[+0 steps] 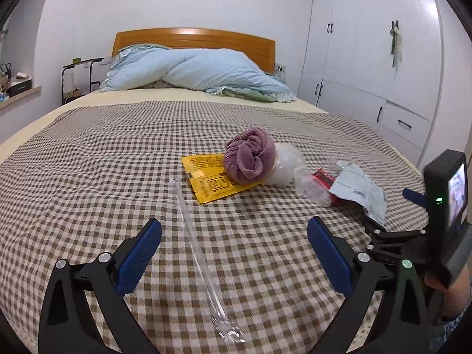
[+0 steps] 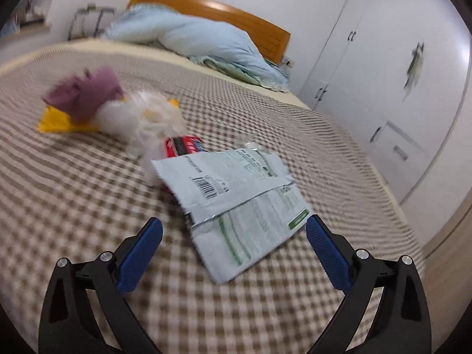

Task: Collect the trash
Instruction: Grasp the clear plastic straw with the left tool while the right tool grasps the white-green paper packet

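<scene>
Trash lies on a checkered bedspread (image 1: 88, 159). A long clear plastic straw wrapper (image 1: 200, 259) lies between the open fingers of my left gripper (image 1: 234, 227). Beyond it are a yellow packet (image 1: 206, 180), a purple rolled cloth (image 1: 246, 156), crumpled clear plastic (image 1: 290, 168), a red wrapper (image 1: 324, 177) and a pale blue-white pouch (image 1: 357, 188). My right gripper (image 2: 234, 227) is open and empty, with the pale pouch (image 2: 236, 194) lying between and just beyond its fingers. The red wrapper (image 2: 183, 146), the clear plastic (image 2: 141, 118), the purple cloth (image 2: 85, 94) and the yellow packet (image 2: 56, 122) sit farther left.
A light blue duvet (image 1: 194, 70) is piled at the wooden headboard (image 1: 191, 39). White wardrobes (image 1: 368, 59) stand along the right of the bed. A black-framed side table (image 1: 79, 76) and a shelf (image 1: 17, 94) stand at the left. The right gripper's body shows at the right edge (image 1: 413, 236).
</scene>
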`<state>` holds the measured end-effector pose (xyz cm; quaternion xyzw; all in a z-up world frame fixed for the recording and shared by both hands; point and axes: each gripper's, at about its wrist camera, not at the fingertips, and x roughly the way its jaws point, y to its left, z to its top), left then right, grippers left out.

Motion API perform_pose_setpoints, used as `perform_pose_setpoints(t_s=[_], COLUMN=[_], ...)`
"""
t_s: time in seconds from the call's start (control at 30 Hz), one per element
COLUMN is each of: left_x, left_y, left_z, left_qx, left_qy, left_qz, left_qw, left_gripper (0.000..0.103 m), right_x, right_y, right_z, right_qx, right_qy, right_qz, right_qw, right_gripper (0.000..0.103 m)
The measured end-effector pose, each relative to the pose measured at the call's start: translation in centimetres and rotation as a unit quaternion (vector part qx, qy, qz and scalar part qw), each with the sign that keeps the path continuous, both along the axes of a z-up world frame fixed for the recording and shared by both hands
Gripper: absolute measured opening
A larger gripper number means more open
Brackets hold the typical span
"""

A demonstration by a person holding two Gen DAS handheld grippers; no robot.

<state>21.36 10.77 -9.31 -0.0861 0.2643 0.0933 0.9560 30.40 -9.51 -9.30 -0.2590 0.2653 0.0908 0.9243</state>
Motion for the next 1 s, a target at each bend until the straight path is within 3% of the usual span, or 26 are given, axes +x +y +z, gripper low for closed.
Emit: perform_pose_setpoints(t_s=[0.1,0.17,0.23,0.4,0.47,0.5,0.53,0.6,0.7,0.8,0.93,1.0], left_x=[0.9,1.5,2.0,2.8,2.9,3.0,3.1,3.2,3.4,4.0,5.0,5.3], left_y=[0.7,1.1,1.7,3.2,3.7,3.9,4.1,4.4,4.9,5.6,5.6,5.1], left_z=[-0.3,-0.4,-0.7,-1.6,-1.8,-1.9,-1.9,-1.9,-1.9,-2.0,-2.9,-3.4], left_qx=[-0.009,-0.017,-0.025,-0.052,-0.060,-0.062,-0.065,-0.066,-0.068,-0.066,-0.057,-0.042], left_qy=[0.016,0.026,0.036,0.061,0.068,0.071,0.072,0.076,0.079,0.088,0.116,0.133], left_qz=[0.012,0.019,0.030,0.048,0.052,0.053,0.053,0.055,0.058,0.064,0.064,0.065], left_qw=[0.9998,0.9993,0.9986,0.9956,0.9946,0.9942,0.9939,0.9935,0.9928,0.9919,0.9895,0.9881], left_gripper=[0.095,0.095,0.096,0.095,0.095,0.095,0.095,0.095,0.095,0.088,0.054,0.048], right_x=[1.5,2.2,3.0,3.7,3.7,3.9,4.2,4.6,4.2,3.5,2.6,2.7], right_y=[1.2,1.3,1.2,-0.3,-0.8,-1.3,-1.9,-2.8,-4.0,-5.7,-7.5,-7.6], right_z=[-1.5,-1.6,-1.8,-1.7,-1.6,-1.6,-1.7,-1.8,-0.6,1.7,3.7,4.2], right_qx=[-0.053,-0.062,-0.094,-0.065,-0.058,-0.056,-0.049,-0.033,-0.025,0.013,0.049,0.055], right_qy=[0.001,-0.009,-0.035,-0.010,-0.003,0.003,0.016,0.038,0.009,-0.028,-0.058,-0.065], right_qz=[-0.019,-0.036,-0.084,-0.083,-0.078,-0.079,-0.082,-0.078,-0.076,-0.078,-0.085,-0.084], right_qw=[0.998,0.997,0.991,0.994,0.995,0.995,0.995,0.996,0.997,0.997,0.993,0.993], right_gripper=[0.094,0.094,0.094,0.094,0.078,0.054,0.043,0.028,0.010,0.005,0.003,0.003])
